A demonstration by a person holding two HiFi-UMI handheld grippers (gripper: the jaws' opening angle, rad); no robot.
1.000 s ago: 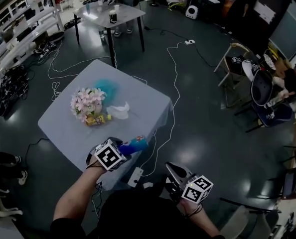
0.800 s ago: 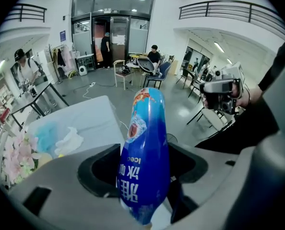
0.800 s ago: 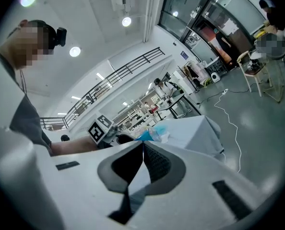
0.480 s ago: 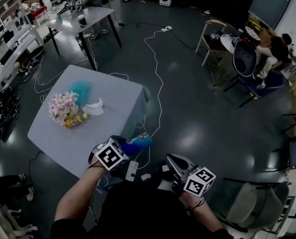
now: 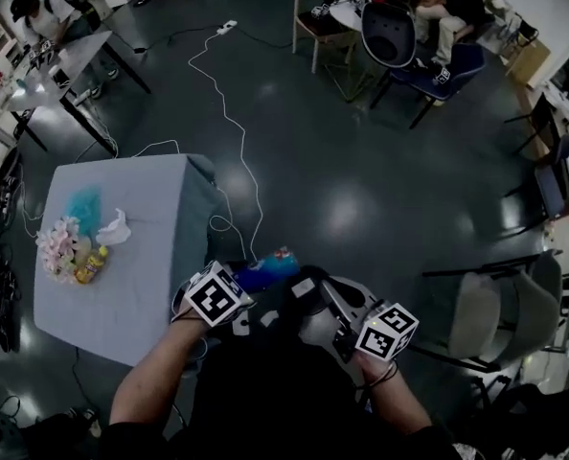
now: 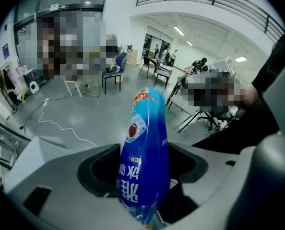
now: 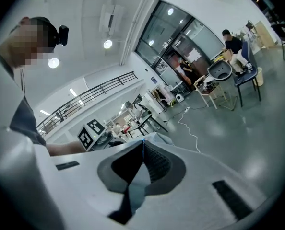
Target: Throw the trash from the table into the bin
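Observation:
A blue snack packet [image 5: 268,267] sticks out of my left gripper [image 5: 254,278], just off the near right corner of the grey-clothed table [image 5: 160,247]. In the left gripper view the packet [image 6: 145,123] stands upright with the left gripper [image 6: 143,152] shut on its lower part. My right gripper [image 5: 310,288] is beside it, shut and holding nothing; in the right gripper view the right gripper [image 7: 143,147] has its jaws pressed together. On the table lie a crumpled white paper [image 5: 115,228], a yellow wrapper [image 5: 90,265], pink flowers [image 5: 57,247] and a teal object [image 5: 83,205]. No bin shows.
A white cable [image 5: 229,127] runs across the dark floor from a power strip [image 5: 227,27]. A grey chair [image 5: 500,314] stands at the right. Chairs and a seated person [image 5: 447,8] are at the far right. Another table [image 5: 55,70] stands at the far left.
The view has swung to the right, so the table has slid to the left edge. Both grippers have moved off the table's corner over the floor, the left one still holding the packet.

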